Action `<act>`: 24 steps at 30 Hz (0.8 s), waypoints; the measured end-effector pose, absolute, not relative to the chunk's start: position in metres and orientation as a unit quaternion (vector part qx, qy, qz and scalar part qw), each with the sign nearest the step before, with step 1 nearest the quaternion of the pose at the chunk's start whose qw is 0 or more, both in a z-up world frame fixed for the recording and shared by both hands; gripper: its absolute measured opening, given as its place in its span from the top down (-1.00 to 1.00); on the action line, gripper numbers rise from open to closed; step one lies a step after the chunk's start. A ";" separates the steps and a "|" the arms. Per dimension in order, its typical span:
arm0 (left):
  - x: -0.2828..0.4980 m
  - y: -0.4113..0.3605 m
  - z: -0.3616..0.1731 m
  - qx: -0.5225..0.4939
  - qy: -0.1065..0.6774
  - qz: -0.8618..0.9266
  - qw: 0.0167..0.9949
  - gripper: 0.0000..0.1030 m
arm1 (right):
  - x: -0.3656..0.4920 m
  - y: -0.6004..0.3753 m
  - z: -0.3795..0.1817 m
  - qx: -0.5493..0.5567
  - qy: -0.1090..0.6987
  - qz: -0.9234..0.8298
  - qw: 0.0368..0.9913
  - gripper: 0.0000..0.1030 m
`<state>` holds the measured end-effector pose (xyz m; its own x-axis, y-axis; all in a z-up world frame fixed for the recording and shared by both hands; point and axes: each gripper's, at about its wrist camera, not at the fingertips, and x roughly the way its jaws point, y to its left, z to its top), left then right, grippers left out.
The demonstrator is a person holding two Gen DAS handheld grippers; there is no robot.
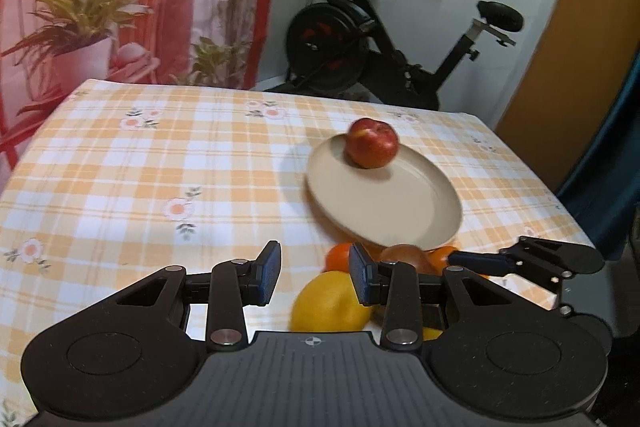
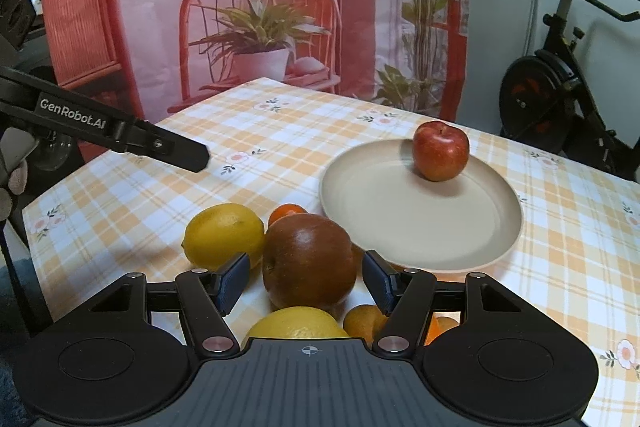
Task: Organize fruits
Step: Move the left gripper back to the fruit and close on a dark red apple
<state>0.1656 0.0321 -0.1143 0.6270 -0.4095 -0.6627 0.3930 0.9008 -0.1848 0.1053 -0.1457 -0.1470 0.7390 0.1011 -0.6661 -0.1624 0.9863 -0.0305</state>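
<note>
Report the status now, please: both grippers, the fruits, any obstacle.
Left gripper open, empty. Right gripper open around dark apple, not closed. Red apple on plate. Lemons crowd the apple.

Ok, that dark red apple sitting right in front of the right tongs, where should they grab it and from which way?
Take the dark red apple across its widest middle, coming straight in from the near side. The right tongs are open with a finger on each flank already. Its stem dimple faces left, so the rounded sides offer the firmest hold. A lemon sits close on the left, so keep that finger tight in.
</note>
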 end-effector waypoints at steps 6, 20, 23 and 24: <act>0.170 0.016 -0.118 0.000 0.373 -0.236 0.897 0.24 | 0.113 -0.146 -0.154 -0.049 0.364 0.074 0.927 -0.14; 0.176 0.013 -0.125 0.001 0.386 -0.236 0.892 0.24 | 0.124 -0.160 -0.160 -0.009 0.381 0.088 0.920 0.02; 0.176 0.016 -0.126 0.000 0.388 -0.233 0.892 0.24 | 0.123 -0.161 -0.160 0.010 0.385 0.096 0.918 0.02; 0.176 0.017 -0.126 -0.001 0.389 -0.232 0.892 0.24 | 0.123 -0.161 -0.159 0.012 0.385 0.099 0.918 0.02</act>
<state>0.1764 0.0171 -0.1262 0.5904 -0.4144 -0.6926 0.4131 0.8924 -0.1818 0.1227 -0.1609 -0.1595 0.6840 0.1919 -0.7038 -0.1729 0.9799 0.0992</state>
